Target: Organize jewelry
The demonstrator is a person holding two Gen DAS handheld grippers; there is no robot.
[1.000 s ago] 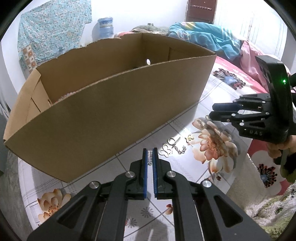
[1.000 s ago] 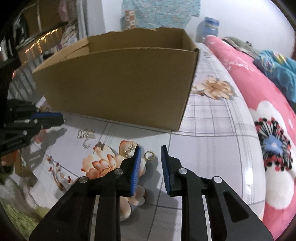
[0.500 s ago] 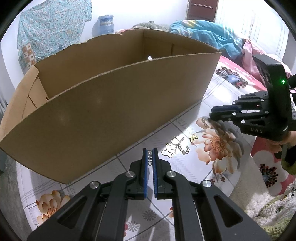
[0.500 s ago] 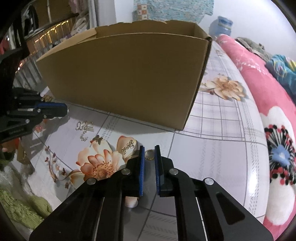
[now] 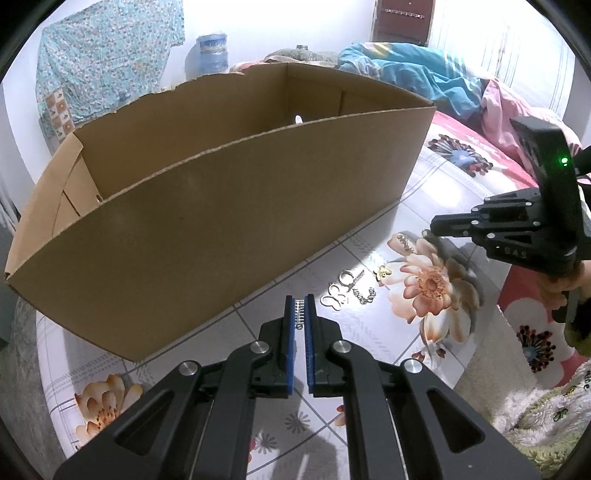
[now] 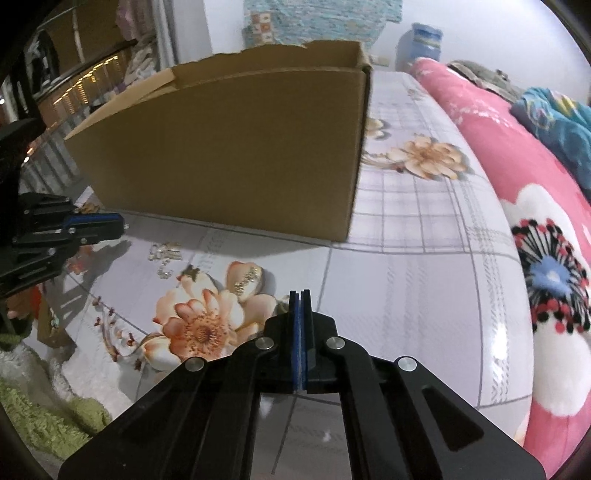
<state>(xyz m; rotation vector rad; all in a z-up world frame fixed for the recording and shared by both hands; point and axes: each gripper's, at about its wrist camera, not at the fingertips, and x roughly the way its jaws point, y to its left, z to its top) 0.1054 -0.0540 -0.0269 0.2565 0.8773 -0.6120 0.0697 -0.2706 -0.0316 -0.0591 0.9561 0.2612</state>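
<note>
Holding: left gripper (image 5: 300, 314) clamps a small silver jewelry piece (image 5: 298, 312).
Box: cardboard box (image 5: 207, 206) directly ahead, near.
Right gripper (image 6: 300, 301): pressed closed; ring unseen.

A white wall (image 5: 258, 33) stands at the back. A blue flowered cloth (image 5: 107, 55) hangs on it, and a big blue water bottle (image 5: 212, 53) sits below. A pink flowered blanket (image 6: 517, 192) and a blue blanket (image 5: 410, 77) lie on the bed.

Bright overhead light glares off the glossy tablecloth (image 5: 373, 258); fisheye edges bend, and the right view is motion-blurred.
</note>
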